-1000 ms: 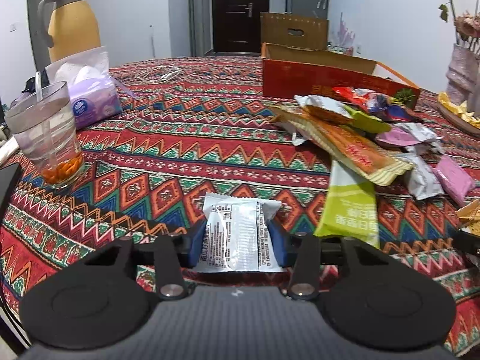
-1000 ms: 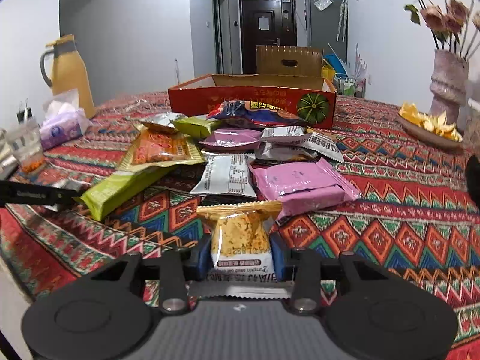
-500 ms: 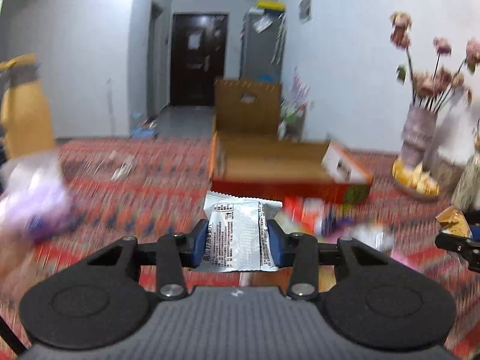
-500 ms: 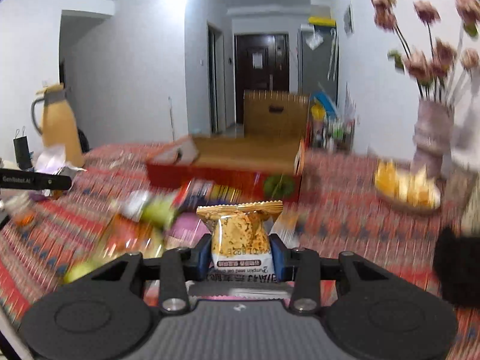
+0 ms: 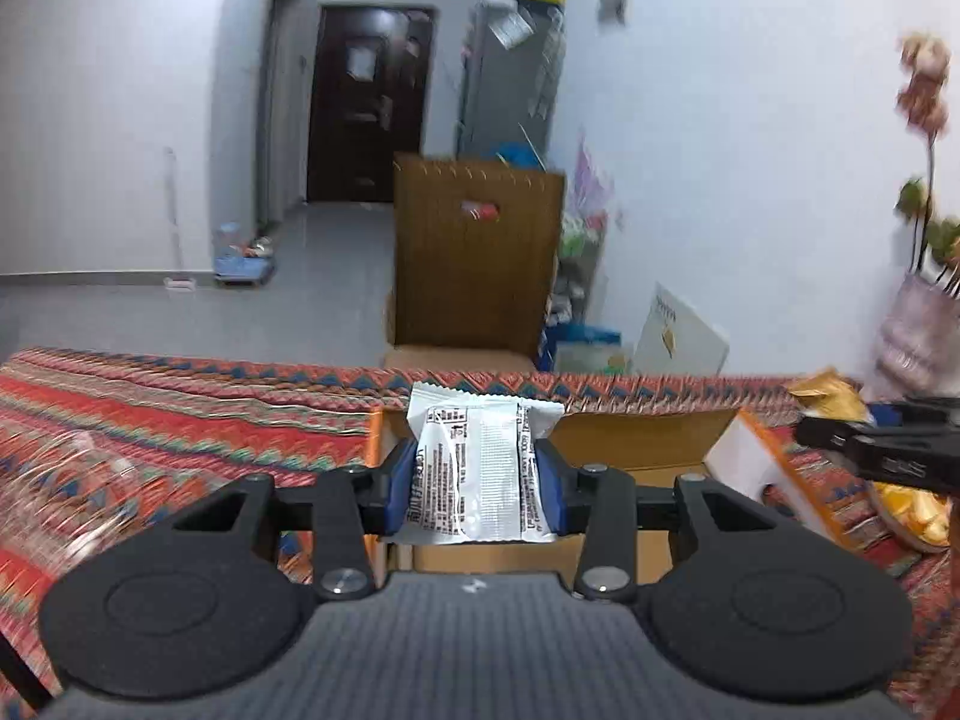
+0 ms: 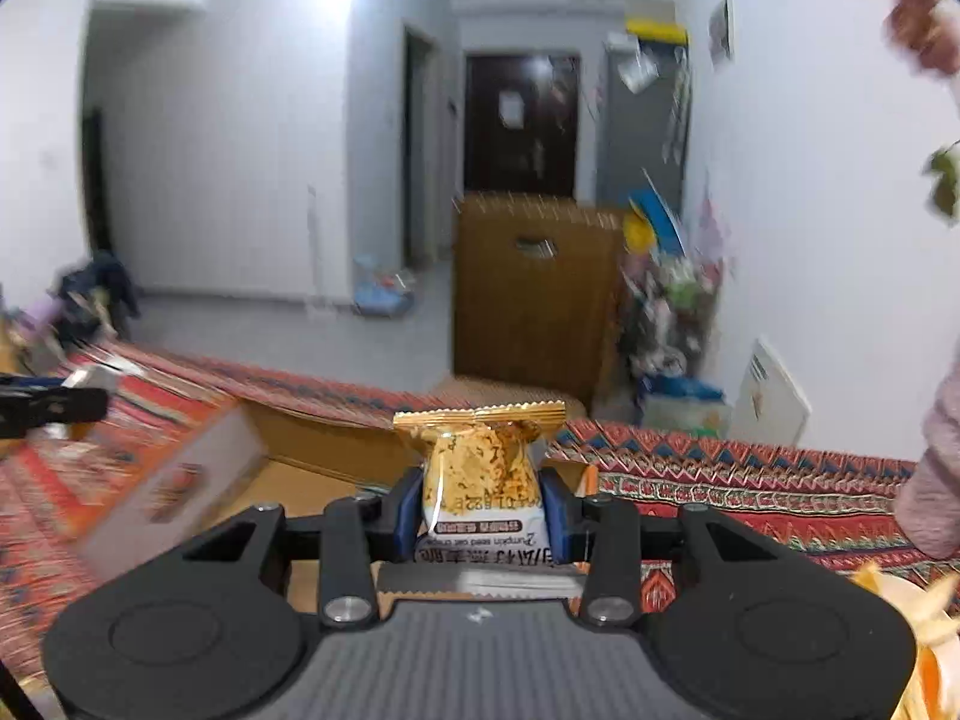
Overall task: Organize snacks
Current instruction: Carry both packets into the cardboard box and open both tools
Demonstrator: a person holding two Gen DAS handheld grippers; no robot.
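My left gripper is shut on a silver snack packet and holds it over the open cardboard box on the patterned tablecloth. My right gripper is shut on a gold-topped pumpkin seed crisp packet and holds it above the same box, near its right end. The right gripper also shows at the right edge of the left wrist view, with its gold packet. The left gripper shows at the left edge of the right wrist view. The snack pile is out of view.
A pink vase with flowers and a dish of yellow food stand to the right of the box. A tall brown carton stands on the floor beyond the table's far edge. The box's side flap sticks up at the left.
Both grippers have lifted from the near table and moved forward over the open box, each still holding its packet. The snack pile, cup and tissue pack have dropped out of view.
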